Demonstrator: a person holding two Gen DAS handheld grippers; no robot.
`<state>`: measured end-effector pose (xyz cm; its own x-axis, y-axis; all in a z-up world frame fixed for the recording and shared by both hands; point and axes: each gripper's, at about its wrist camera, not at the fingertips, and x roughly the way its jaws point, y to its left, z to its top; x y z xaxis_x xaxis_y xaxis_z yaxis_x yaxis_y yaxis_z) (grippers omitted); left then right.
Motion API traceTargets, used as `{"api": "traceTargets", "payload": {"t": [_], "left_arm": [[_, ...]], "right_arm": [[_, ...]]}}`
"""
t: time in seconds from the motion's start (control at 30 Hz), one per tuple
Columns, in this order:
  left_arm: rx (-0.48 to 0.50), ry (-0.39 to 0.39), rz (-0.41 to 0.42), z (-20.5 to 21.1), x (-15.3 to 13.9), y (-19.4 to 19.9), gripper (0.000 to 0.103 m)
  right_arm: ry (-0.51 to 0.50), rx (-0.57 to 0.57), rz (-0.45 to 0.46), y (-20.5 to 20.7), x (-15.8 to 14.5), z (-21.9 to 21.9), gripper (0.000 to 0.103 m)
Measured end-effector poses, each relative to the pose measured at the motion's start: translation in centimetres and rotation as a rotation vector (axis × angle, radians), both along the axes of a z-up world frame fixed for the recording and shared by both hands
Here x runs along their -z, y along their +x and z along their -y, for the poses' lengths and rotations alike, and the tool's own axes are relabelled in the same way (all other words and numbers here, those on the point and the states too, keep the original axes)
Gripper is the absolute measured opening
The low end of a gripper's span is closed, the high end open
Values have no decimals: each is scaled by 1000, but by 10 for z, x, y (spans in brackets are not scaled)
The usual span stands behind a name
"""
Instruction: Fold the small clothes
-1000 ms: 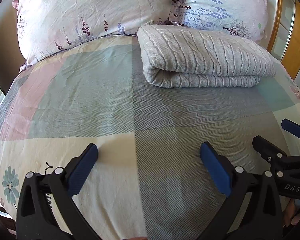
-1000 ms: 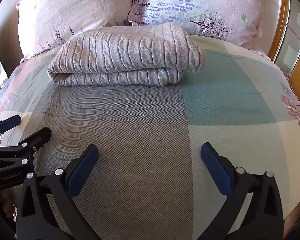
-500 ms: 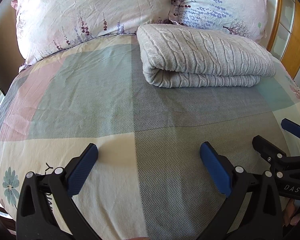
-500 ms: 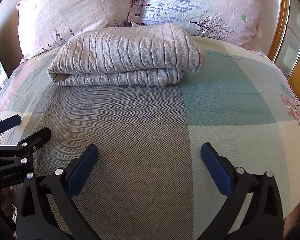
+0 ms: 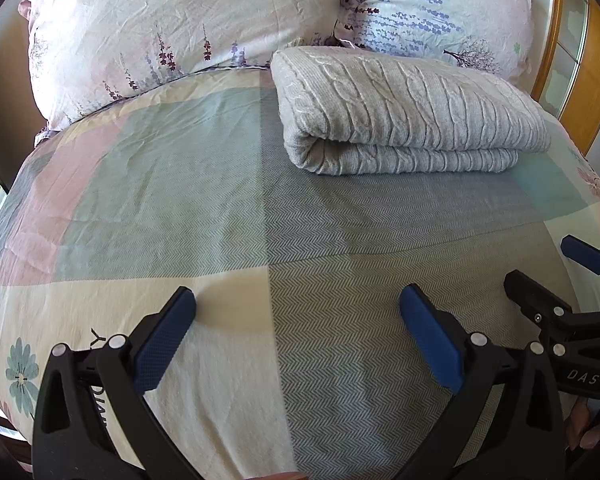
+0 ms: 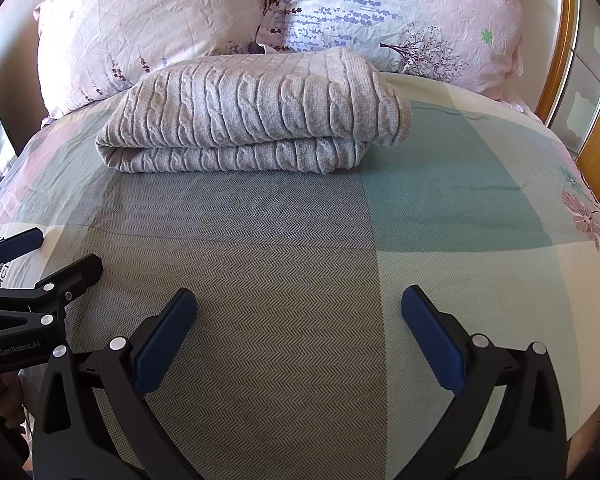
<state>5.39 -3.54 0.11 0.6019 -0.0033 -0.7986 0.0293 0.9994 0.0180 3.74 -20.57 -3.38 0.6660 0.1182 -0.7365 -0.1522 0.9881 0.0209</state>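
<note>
- Left wrist view showed the left gripper (image 5: 296,300) held low over the bed (image 5: 160,184), its blue pads (image 5: 162,344) spread wide with nothing between them.
- Right gripper (image 6: 299,300) was likewise spread and empty; its fingers also showed at about 4 o'clock in the left view, so the two tools sat side by side, well apart from the cloth.
- Sweater (image 5: 404,116), a grey cable knit, lay folded into a thick oblong at about 1 o'clock in the left view and 11 o'clock in the right view (image 6: 252,120).
- Its rounded fold faced the left side and its layered edge faced the grippers; the top layer overhung the lower one slightly at the right end.
- Judging by the tidy bundle and both tools drawn clear and empty, the fold looked finished, and the spread, low pose read as a rest or release stance.
- Bed cover was a patchwork of grey herringbone, teal, pink and cream panels with flower prints, smooth but for faint creases.
- Two pillows (image 6: 152,28) with lavender and tree prints leaned at 12 o'clock, just behind the sweater; whether they touched it I could not tell.
- Wooden frame (image 6: 560,80) with pale panes stood at 2 o'clock; bright daylight fell across the bed.
</note>
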Motion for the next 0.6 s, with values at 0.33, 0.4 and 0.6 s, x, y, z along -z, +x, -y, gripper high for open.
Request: {"api": "traceTargets", "payload": {"t": [0.33,0.4,0.6], "left_arm": [[1,0,5,1,0,0,101],[1,0,7,1,0,0,101],[2,0,12,1,0,0,101]], "right_arm": [[0,2,1,0,0,0,102],[0,3,1,0,0,0,102],[1,4,2,1,1,-1,102]]}}
